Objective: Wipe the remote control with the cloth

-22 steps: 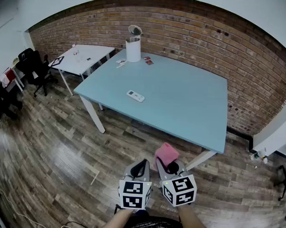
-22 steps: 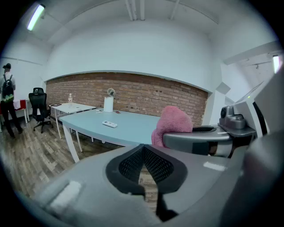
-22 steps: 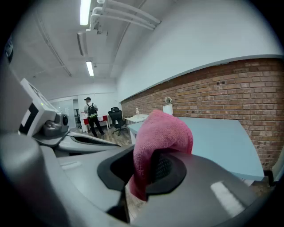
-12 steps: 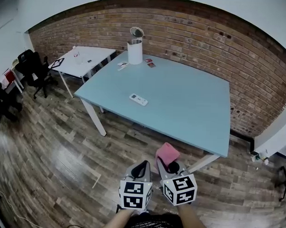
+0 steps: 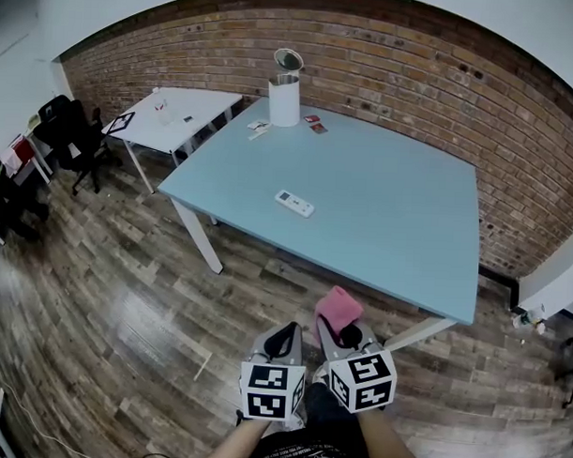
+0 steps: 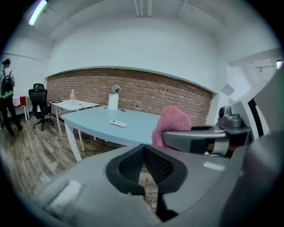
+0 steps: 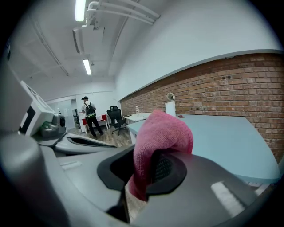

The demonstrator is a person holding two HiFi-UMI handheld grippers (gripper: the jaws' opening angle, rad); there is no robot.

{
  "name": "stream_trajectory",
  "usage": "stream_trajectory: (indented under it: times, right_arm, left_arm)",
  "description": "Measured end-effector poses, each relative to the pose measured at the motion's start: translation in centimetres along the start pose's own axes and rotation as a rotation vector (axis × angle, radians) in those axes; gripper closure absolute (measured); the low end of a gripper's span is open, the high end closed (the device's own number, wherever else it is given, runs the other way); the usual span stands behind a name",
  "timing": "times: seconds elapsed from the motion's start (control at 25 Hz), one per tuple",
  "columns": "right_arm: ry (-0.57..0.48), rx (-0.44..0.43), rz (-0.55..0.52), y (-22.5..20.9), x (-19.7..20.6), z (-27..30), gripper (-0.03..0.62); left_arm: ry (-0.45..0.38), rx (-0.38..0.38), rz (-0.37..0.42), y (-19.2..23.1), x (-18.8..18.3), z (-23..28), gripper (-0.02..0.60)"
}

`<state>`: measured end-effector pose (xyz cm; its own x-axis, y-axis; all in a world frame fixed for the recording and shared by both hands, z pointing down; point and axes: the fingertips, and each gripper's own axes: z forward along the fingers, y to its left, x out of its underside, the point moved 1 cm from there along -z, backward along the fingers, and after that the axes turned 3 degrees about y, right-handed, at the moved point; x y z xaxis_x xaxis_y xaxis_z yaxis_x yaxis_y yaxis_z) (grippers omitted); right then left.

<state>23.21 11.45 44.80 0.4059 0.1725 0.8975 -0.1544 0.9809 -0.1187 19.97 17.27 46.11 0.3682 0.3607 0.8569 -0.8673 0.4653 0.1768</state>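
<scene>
Carrying the pink cloth (image 5: 336,308) pinched in your right gripper (image 5: 342,336), you kept your left gripper (image 5: 283,338) beside it, jaws closed on nothing. Over the last second the light-blue table (image 5: 399,237) drifted nearer in the head view, so you seemed to be walking up to it. The white remote control (image 5: 295,203) lay on the tabletop, well apart from both grippers; wiping had not begun.
</scene>
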Motion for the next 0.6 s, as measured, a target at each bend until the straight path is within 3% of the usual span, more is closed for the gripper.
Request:
stream_trajectory:
  times: [0.6]
  right_arm:
    - [0.004, -0.031, -0.013, -4.9, -4.4, 10.0, 0.539]
  left_arm:
    - [0.048, -0.013, 0.031, 5.8, -4.5, 9.0, 0.586]
